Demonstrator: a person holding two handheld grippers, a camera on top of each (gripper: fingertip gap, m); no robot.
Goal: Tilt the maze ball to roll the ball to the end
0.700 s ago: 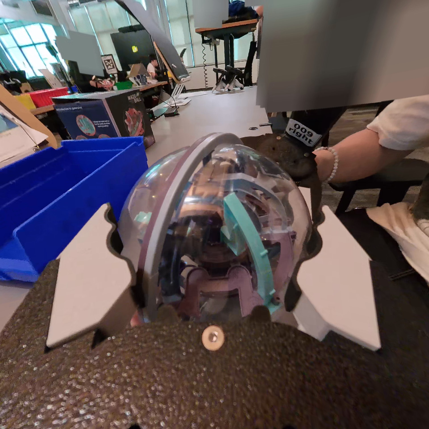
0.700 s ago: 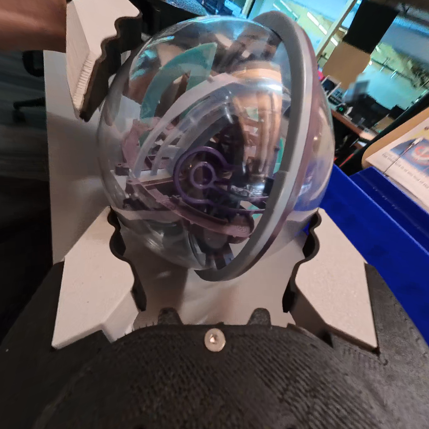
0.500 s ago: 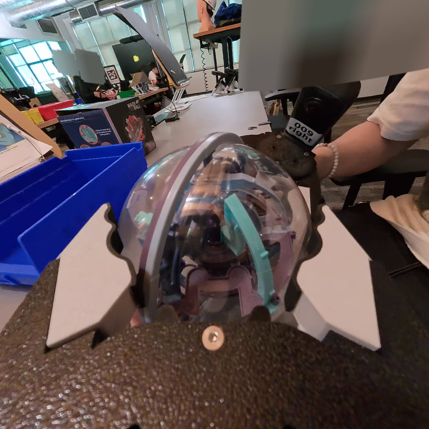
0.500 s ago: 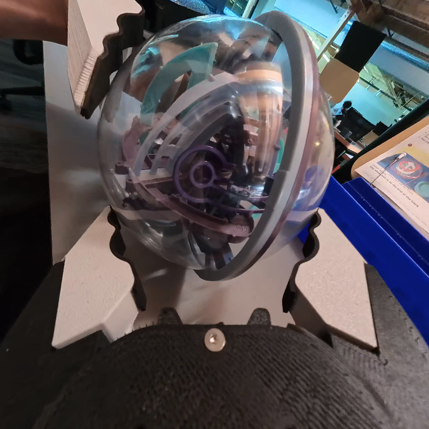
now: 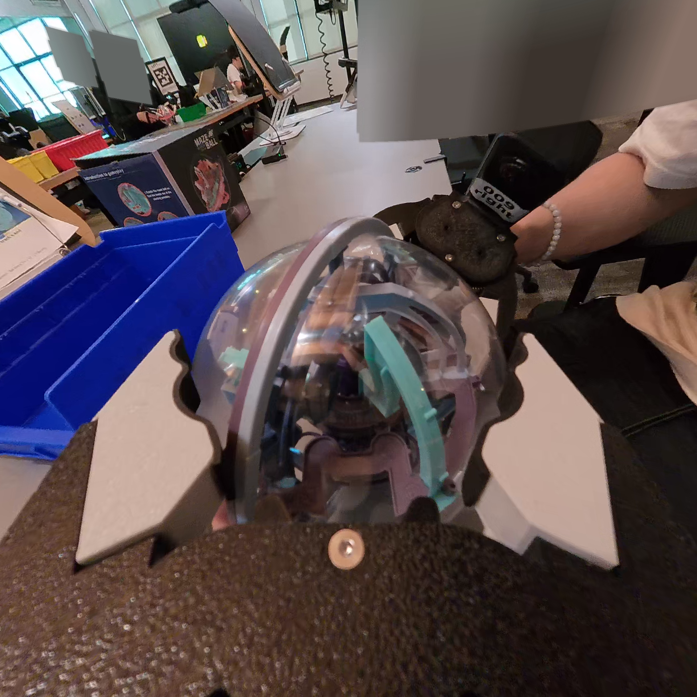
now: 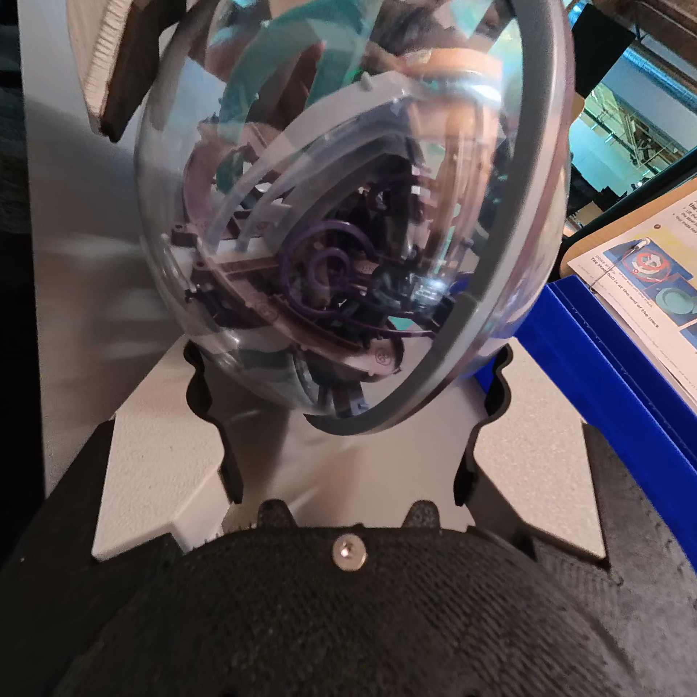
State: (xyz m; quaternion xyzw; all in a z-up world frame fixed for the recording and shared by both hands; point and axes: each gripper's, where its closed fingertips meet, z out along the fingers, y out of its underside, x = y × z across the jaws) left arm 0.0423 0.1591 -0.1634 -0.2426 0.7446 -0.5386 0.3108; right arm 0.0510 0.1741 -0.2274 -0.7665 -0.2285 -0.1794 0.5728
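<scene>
The maze ball is a clear sphere with a grey ring around it and teal, purple and brown tracks inside. It is held up off the table between both grippers. My left gripper is shut on it, with its white fingers pressed against both sides. My right gripper grips the ball from the opposite side, with its dark fingertips against the lower shell. The right gripper's body shows behind the ball. A left finger shows at the upper left of the right wrist view. I cannot pick out the small ball inside.
A blue bin sits just left of the ball and also shows in the right wrist view. A printed box stands behind the bin on the grey table. An instruction sheet leans by the bin. A person's arm holds the right gripper.
In the right wrist view the ball has grown larger and its top now runs out of frame. The right jaws drew in slightly on it. The left grip is unchanged.
</scene>
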